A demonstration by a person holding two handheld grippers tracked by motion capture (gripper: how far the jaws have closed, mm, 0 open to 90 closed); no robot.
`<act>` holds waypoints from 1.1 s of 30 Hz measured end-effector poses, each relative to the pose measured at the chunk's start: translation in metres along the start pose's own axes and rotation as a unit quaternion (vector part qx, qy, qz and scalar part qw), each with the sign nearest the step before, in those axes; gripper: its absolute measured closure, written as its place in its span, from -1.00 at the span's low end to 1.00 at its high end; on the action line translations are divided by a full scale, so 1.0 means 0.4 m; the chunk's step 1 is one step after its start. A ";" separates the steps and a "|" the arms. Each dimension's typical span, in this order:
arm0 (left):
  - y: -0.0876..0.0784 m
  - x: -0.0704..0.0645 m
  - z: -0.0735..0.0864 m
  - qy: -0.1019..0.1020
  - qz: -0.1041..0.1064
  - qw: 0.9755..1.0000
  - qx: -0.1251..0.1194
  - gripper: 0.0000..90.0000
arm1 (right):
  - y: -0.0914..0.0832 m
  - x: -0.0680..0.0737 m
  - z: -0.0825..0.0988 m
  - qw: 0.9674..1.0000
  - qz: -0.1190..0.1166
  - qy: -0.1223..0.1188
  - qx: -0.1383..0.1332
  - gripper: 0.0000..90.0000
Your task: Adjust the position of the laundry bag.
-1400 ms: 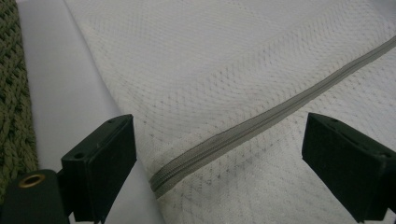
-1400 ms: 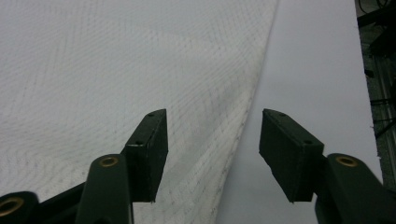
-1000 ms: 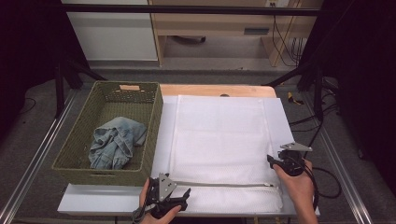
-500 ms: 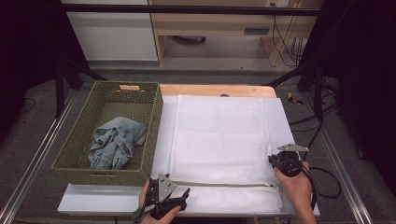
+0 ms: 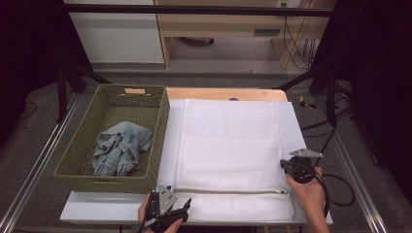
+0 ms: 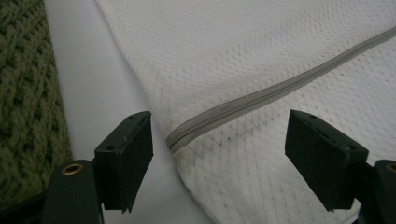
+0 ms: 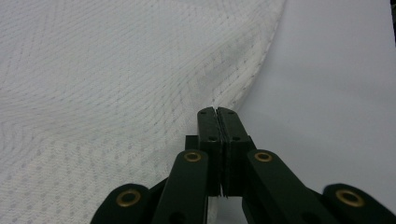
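Since the earlier frames, the right gripper (image 7: 218, 111) has closed, its fingers clamped on the edge of the white mesh bag (image 5: 233, 145) lying flat on the tabletop (image 5: 116, 211). Left gripper (image 6: 219, 158) fingers, apart though just narrowing, straddle the zipper (image 6: 280, 88) end (beside the basket (image 5: 73, 170)). Grip fabric squarely beside the zipper, keeping it taut.

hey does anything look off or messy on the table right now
Nothing stands out. The white mesh bag lies flat, zipper closed, and the denim garment sits crumpled inside the green basket.
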State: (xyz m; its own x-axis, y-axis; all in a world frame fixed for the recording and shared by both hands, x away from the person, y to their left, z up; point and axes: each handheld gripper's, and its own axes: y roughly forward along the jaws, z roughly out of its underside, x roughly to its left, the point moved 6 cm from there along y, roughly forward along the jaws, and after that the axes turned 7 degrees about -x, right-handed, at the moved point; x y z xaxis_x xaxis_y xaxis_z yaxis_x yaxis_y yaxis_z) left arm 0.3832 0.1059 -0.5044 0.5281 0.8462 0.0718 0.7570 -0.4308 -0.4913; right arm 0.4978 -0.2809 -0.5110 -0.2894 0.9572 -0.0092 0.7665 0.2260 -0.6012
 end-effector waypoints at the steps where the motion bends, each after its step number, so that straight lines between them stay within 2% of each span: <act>1: -0.002 0.001 0.007 -0.005 0.000 1.000 0.004 -0.46 | 0.000 -0.001 0.000 1.000 0.001 -0.001 -0.001 0.98; 3: -0.003 0.000 0.012 -0.008 0.003 1.000 0.008 -0.45 | -0.002 -0.001 0.000 1.000 0.000 -0.002 -0.001 0.98; 6: -0.003 0.002 0.020 -0.013 0.006 1.000 0.015 -0.32 | -0.004 -0.006 0.000 1.000 0.001 -0.001 -0.004 0.99; 8: 0.000 0.011 0.026 -0.024 0.009 0.999 0.022 -0.23 | -0.004 -0.005 -0.001 1.000 -0.002 0.000 -0.003 0.99; 12: 0.002 0.013 0.031 -0.024 0.012 0.999 0.028 -0.07 | -0.004 -0.004 -0.001 1.000 -0.003 0.001 -0.003 0.99; 13: 0.003 0.015 0.031 -0.023 0.012 0.999 0.029 0.08 | -0.003 -0.004 -0.001 1.000 -0.005 0.000 -0.003 0.99; 15: 0.007 0.017 0.032 -0.027 0.010 0.999 0.030 0.13 | -0.003 -0.003 -0.001 1.000 -0.006 0.000 -0.004 0.99; 20: 0.008 0.024 0.032 -0.021 -0.004 0.999 0.029 0.33 | -0.002 -0.005 -0.004 1.000 -0.006 -0.005 -0.007 0.99; 22: 0.009 0.030 0.032 -0.027 -0.008 0.999 0.027 0.33 | -0.002 -0.004 -0.004 1.000 -0.007 -0.003 -0.007 0.99; 25: 0.013 0.032 0.037 -0.034 -0.001 0.999 0.035 0.33 | -0.003 -0.005 -0.004 1.000 -0.009 -0.001 -0.007 0.99; 30: 0.023 0.034 0.039 -0.032 0.000 0.999 0.042 0.36 | -0.003 -0.003 -0.004 1.000 -0.009 -0.001 -0.008 0.99; 33: 0.026 0.037 0.041 -0.037 0.002 0.998 0.042 0.47 | -0.004 -0.003 -0.005 1.000 -0.011 0.001 -0.008 0.99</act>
State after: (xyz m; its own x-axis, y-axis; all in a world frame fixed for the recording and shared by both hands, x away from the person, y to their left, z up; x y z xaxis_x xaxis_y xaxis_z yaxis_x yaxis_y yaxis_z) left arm 0.3926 0.1193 -0.5226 0.4979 0.8672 0.0066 0.7186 -0.4082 -0.5630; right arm 0.4982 -0.2821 -0.5083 -0.3057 0.9521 0.0055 0.7694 0.2504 -0.5876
